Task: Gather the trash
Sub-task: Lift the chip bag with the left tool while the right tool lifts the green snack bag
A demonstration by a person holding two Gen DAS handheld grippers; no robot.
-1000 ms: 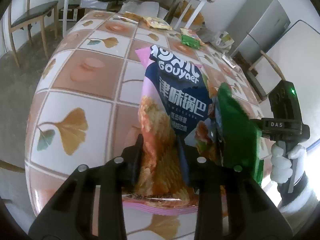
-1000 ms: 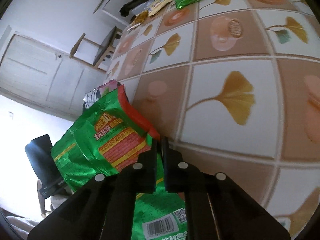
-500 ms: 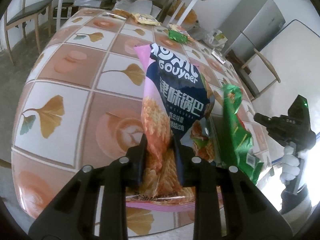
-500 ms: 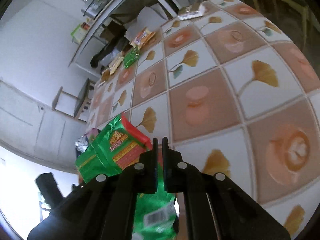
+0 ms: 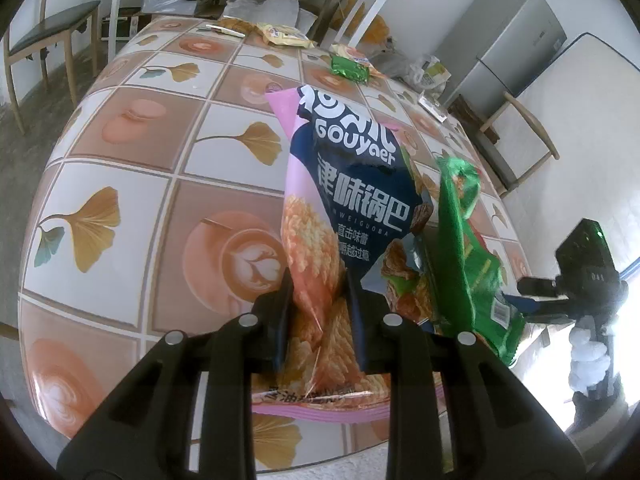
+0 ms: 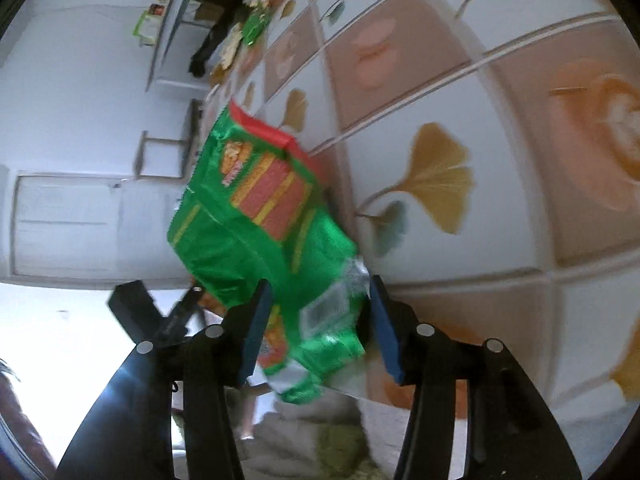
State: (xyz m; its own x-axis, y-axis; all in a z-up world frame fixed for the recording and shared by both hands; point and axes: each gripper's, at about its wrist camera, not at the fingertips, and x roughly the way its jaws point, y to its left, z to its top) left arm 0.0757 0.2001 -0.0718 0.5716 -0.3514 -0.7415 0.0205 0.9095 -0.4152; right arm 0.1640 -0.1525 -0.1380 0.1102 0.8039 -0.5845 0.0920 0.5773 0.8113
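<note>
My left gripper [image 5: 319, 296] is shut on a pink and navy snack bag [image 5: 352, 184], which stands upright above the tiled table [image 5: 140, 200]. A green snack bag [image 5: 468, 248] leans against that bag's right side, its lower end past the table's edge. In the right wrist view the same green bag [image 6: 256, 216] lies between the fingers of my right gripper [image 6: 320, 292]. Those jaws are opening, and the blue pads [image 6: 256, 320] stand apart without pressing the bag. I cannot tell what bears the green bag.
Several wrappers lie at the table's far end, among them a green packet [image 5: 348, 68] and a yellow one [image 5: 284, 36]. A chair [image 5: 48, 28] stands at the far left, a grey cabinet [image 5: 508, 40] and another chair [image 5: 520, 136] at the right.
My right gripper's jaws, shut on the green bag a second ago, have parted, and its view has rolled. The left gripper keeps its hold on the pink and navy bag.
</note>
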